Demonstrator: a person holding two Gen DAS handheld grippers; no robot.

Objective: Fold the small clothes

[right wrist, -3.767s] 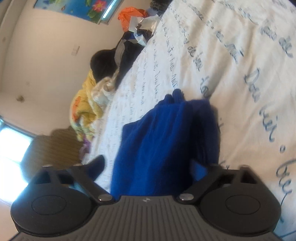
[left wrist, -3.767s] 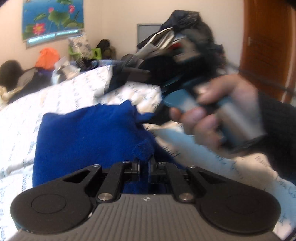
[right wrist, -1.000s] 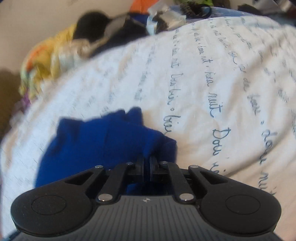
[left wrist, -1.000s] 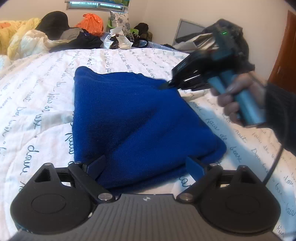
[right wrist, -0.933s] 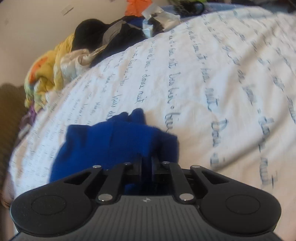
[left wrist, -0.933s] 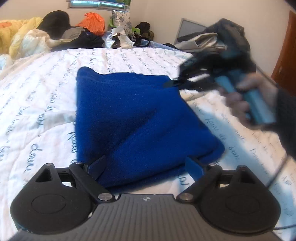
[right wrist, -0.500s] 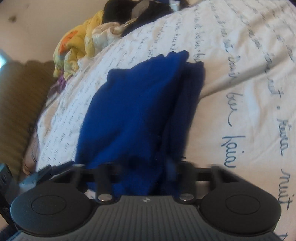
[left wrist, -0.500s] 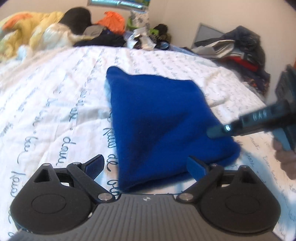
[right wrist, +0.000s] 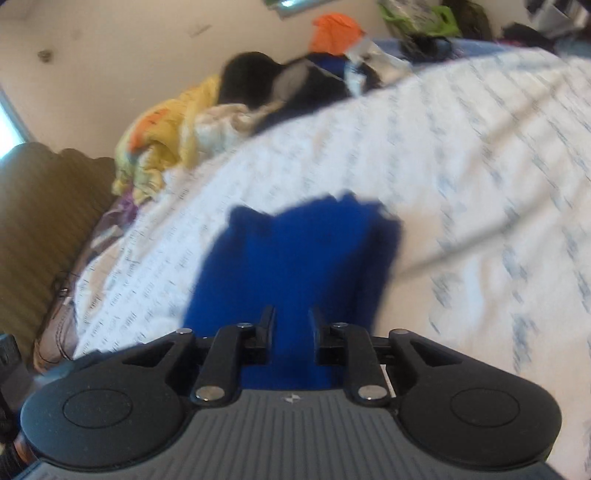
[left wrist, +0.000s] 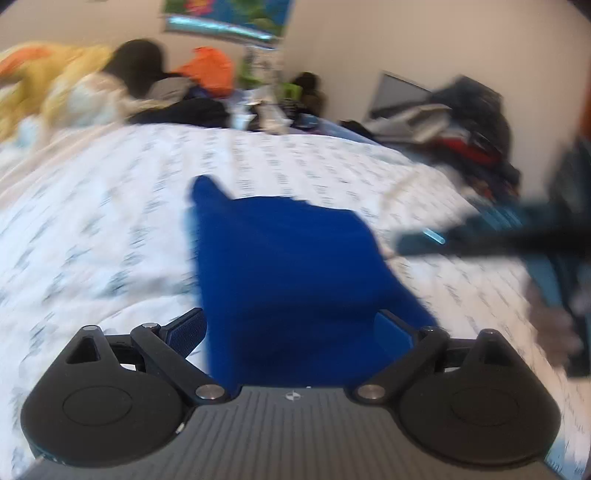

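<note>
White bedding printed with rows of blue script covers the bed [left wrist: 110,206], which carries the work. A folded blue fleece garment [left wrist: 295,273] lies on this cover near the middle of the bed, its far edge ending in a small raised point. Both views are motion-blurred, so the printed text cannot be read.

The left hand-held gripper [left wrist: 291,332] sits low at the garment's near edge with its fingers spread wide, one on each side of the cloth and closed on nothing. The right hand-held gripper [right wrist: 291,325] has its fingers drawn close, with a narrow gap between them; blue cloth fills that gap in the right wrist view, but blur prevents confirming contact. From the left wrist view, the right unit appears as a dark blurred bar at the garment's right side.

Along the far edge of the bed lie a yellow quilt [right wrist: 166,129], black clothing [right wrist: 258,81] and an orange bag [right wrist: 332,33]. A clothes heap [left wrist: 461,125] occupies the far right corner. A floral poster [left wrist: 229,14] hangs on the pale wall. A brown ribbed panel [right wrist: 44,206] stands beside the bed.
</note>
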